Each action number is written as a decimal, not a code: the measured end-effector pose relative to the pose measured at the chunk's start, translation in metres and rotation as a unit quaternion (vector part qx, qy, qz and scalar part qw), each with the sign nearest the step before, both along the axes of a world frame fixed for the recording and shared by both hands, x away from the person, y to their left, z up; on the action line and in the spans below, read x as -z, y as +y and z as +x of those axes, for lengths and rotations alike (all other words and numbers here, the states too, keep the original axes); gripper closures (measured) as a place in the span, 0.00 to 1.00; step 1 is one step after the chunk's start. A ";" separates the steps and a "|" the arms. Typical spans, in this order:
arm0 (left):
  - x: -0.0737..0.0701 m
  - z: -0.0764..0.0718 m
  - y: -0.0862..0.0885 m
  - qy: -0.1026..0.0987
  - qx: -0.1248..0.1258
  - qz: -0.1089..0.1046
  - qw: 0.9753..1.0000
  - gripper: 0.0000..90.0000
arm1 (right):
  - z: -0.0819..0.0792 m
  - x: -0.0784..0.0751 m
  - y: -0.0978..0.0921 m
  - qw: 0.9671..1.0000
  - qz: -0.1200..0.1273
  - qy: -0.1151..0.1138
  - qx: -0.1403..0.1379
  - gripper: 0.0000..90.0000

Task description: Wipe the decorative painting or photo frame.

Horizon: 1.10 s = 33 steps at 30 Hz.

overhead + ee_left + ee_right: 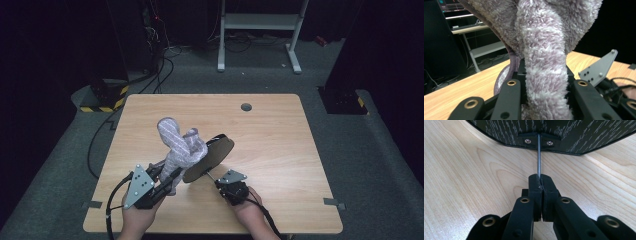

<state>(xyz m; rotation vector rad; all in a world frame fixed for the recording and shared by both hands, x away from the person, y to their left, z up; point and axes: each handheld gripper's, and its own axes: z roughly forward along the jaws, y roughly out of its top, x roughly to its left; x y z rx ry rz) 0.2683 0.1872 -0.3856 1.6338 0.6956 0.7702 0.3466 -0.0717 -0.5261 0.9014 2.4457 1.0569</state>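
A fuzzy purple-and-white striped sock [177,142] stands up over one end of a flat dark foot-shaped board [215,152] held tilted above the wooden table [280,145]. My left gripper [171,178] is shut on the sock's lower edge; in the left gripper view a fold of the sock [544,62] runs between the jaws of the left gripper [545,82]. My right gripper [219,183] is shut on a thin metal rod [539,157] screwed to the board's [554,132] dark underside, and the right gripper [541,182] has its jaws pressed together.
A round cable hole [246,107] lies near the table's far edge. Tape marks [92,204] sit beside the near corners. Behind the table are a white desk frame [260,22], floor cables [150,80] and a black-yellow striped base [105,100].
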 end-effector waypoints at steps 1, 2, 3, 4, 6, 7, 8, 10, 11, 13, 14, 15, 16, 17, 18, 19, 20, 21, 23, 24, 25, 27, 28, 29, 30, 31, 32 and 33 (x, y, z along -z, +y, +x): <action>-0.004 0.002 -0.002 -0.001 0.002 -0.003 1.000 0.79 | 0.000 0.000 0.000 1.000 0.001 -0.001 0.000 0.98; -0.007 0.003 -0.005 -0.003 0.004 -0.005 1.000 0.79 | 0.000 0.000 0.000 1.000 0.001 0.001 0.001 0.98; -0.011 0.005 -0.009 -0.006 0.007 -0.004 1.000 0.79 | 0.000 0.000 0.000 1.000 0.001 0.000 0.002 0.98; -0.015 0.007 -0.014 -0.009 0.010 -0.003 1.000 0.79 | -0.001 0.000 0.000 1.000 0.000 0.000 0.002 0.98; -0.024 0.011 -0.025 -0.017 0.014 0.005 1.000 0.79 | 0.000 0.000 0.000 1.000 0.001 0.000 0.001 0.98; -0.028 0.014 -0.032 -0.018 0.017 0.007 1.000 0.79 | 0.000 0.000 0.000 1.000 0.002 0.000 0.001 0.98; -0.032 0.016 -0.038 -0.020 0.020 0.008 1.000 0.79 | 0.000 0.000 0.000 1.000 0.001 -0.001 0.001 0.98; -0.041 0.022 -0.050 -0.023 0.027 0.016 0.999 0.79 | 0.000 0.000 0.000 1.000 0.001 -0.001 0.000 0.98; -0.044 0.026 -0.056 -0.019 0.033 0.012 0.999 0.79 | 0.000 0.000 0.000 1.000 0.001 -0.001 0.001 0.98; -0.048 0.032 -0.065 -0.013 0.034 0.012 0.999 0.79 | 0.000 0.000 0.000 1.000 0.000 0.000 0.000 0.98; -0.048 0.035 -0.069 -0.013 0.031 0.018 0.999 0.79 | -0.001 0.000 0.000 1.000 0.000 -0.001 0.000 0.98; -0.048 0.038 -0.072 -0.010 0.029 0.026 0.999 0.79 | -0.001 0.000 0.000 1.000 0.001 0.000 0.000 0.98; -0.047 0.040 -0.075 -0.006 0.028 0.030 0.999 0.79 | -0.001 0.000 -0.001 1.000 0.001 -0.001 -0.001 0.98; -0.046 0.041 -0.076 -0.006 0.028 0.032 0.999 0.79 | -0.001 0.000 -0.001 1.000 0.001 -0.001 -0.001 0.98; -0.046 0.042 -0.076 -0.008 0.027 0.034 0.999 0.79 | -0.001 0.000 -0.001 1.000 0.001 0.000 0.000 0.98; -0.045 0.041 -0.075 -0.008 0.025 0.036 0.999 0.79 | 0.000 0.000 -0.001 1.000 0.002 0.001 0.000 0.98; -0.044 0.040 -0.073 -0.009 0.024 0.038 0.999 0.79 | 0.000 0.000 -0.001 1.000 0.002 0.001 0.000 0.98; -0.043 0.039 -0.071 -0.011 0.024 0.040 0.999 0.80 | 0.000 0.000 -0.001 1.000 0.002 0.002 -0.001 0.98; -0.039 0.036 -0.064 -0.010 0.022 0.038 0.999 0.80 | -0.001 0.000 -0.001 1.000 0.001 0.000 -0.002 0.98; -0.037 0.034 -0.059 -0.010 0.021 0.037 0.999 0.80 | -0.001 0.000 -0.001 1.000 0.000 -0.001 -0.002 0.98; -0.034 0.032 -0.055 -0.009 0.019 0.037 0.999 0.80 | -0.001 0.000 -0.001 1.000 0.001 0.000 -0.001 0.98; -0.028 0.028 -0.045 -0.007 0.019 0.035 0.999 0.80 | -0.001 0.000 -0.001 1.000 0.000 -0.001 -0.002 0.98; -0.025 0.026 -0.040 -0.004 0.019 0.033 0.999 0.80 | -0.001 0.000 -0.001 1.000 0.000 0.000 -0.001 0.98; -0.022 0.023 -0.036 -0.003 0.020 0.033 0.999 0.80 | -0.001 0.000 -0.001 1.000 0.000 -0.001 -0.001 0.98; -0.018 0.021 -0.031 -0.001 0.021 0.030 0.999 0.80 | -0.001 0.000 -0.001 1.000 0.000 -0.001 -0.001 0.98; -0.015 0.018 -0.027 -0.001 0.022 0.028 0.999 0.80 | -0.001 0.000 -0.001 1.000 0.000 -0.001 -0.001 0.98; -0.012 0.016 -0.023 0.000 0.023 0.027 0.999 0.80 | -0.001 0.000 -0.001 1.000 0.000 -0.001 -0.001 0.98; -0.010 0.014 -0.019 0.000 0.023 0.025 0.999 0.80 | -0.001 0.000 0.000 1.000 0.000 -0.002 -0.001 0.98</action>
